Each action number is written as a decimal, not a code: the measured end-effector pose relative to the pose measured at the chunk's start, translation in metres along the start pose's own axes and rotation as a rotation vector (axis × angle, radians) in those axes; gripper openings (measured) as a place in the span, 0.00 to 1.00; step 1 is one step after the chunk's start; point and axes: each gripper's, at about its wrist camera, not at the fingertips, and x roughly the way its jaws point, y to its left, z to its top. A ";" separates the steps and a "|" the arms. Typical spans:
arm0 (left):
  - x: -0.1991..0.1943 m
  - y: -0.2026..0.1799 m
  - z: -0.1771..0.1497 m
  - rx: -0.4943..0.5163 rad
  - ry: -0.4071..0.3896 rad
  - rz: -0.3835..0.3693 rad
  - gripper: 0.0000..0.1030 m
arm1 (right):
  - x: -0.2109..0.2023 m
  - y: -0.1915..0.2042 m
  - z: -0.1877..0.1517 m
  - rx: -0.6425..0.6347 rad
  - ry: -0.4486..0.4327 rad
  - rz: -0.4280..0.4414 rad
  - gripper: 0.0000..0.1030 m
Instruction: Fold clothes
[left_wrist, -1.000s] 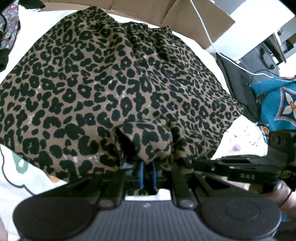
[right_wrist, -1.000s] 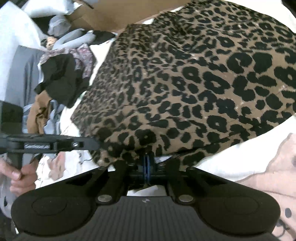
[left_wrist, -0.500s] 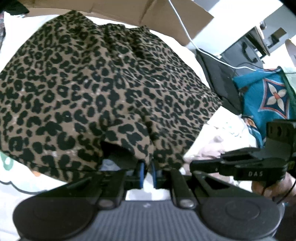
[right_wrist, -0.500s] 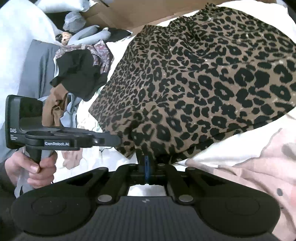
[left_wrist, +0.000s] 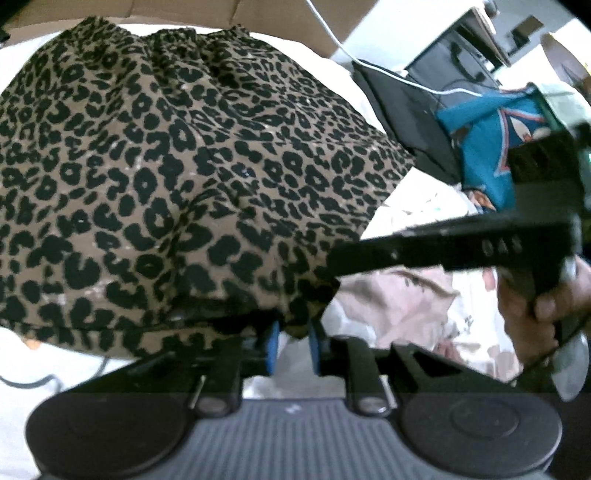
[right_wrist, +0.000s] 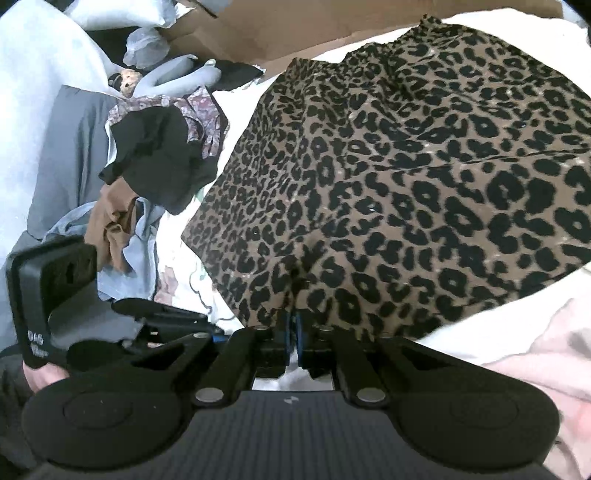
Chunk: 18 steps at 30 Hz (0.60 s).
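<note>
So the leopard-print garment (left_wrist: 192, 177) is spread out flat over a white printed sheet (left_wrist: 413, 206), looks like a bed or something soft, can't really tell what's under it. Its gathered waistband sits at the far edge, up by the cardboard box (right_wrist: 295, 33), and the hem is at the near edge where both claws are.

Left claw (left_wrist: 291, 341): its blue pads (left_wrist: 272, 345) are parted and opening up. A little bunch of the hem hangs down between them, but the pads don't look like they're pressing on it, so I'd call it let go, with the cloth just sitting in the gap.

Right claw (right_wrist: 293, 332): the jaws are only a sliver apart and just starting to open, with the near hem of the garment pinched right at the tips, fabric puckering up above them. It's grasping the hem.

From the left camera you can see the right claw coming in from the right side, a hand (left_wrist: 539, 306) wrapped around its handle, tip touching the hem just beside the left claw.

Off the left edge there's a heap of other clothes (right_wrist: 155, 158), black, brown, light blue. Off the right, some teal fabric (left_wrist: 487, 147) and a white cable (left_wrist: 369, 62).
</note>
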 end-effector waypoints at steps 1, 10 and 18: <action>-0.005 0.003 -0.002 0.010 0.003 0.008 0.17 | 0.003 0.001 0.001 0.009 0.003 0.007 0.11; -0.053 0.070 -0.016 -0.039 -0.007 0.178 0.17 | 0.013 0.006 -0.001 0.079 0.036 0.063 0.28; -0.088 0.152 -0.015 -0.169 -0.057 0.440 0.20 | 0.022 -0.002 -0.006 0.162 0.080 0.082 0.34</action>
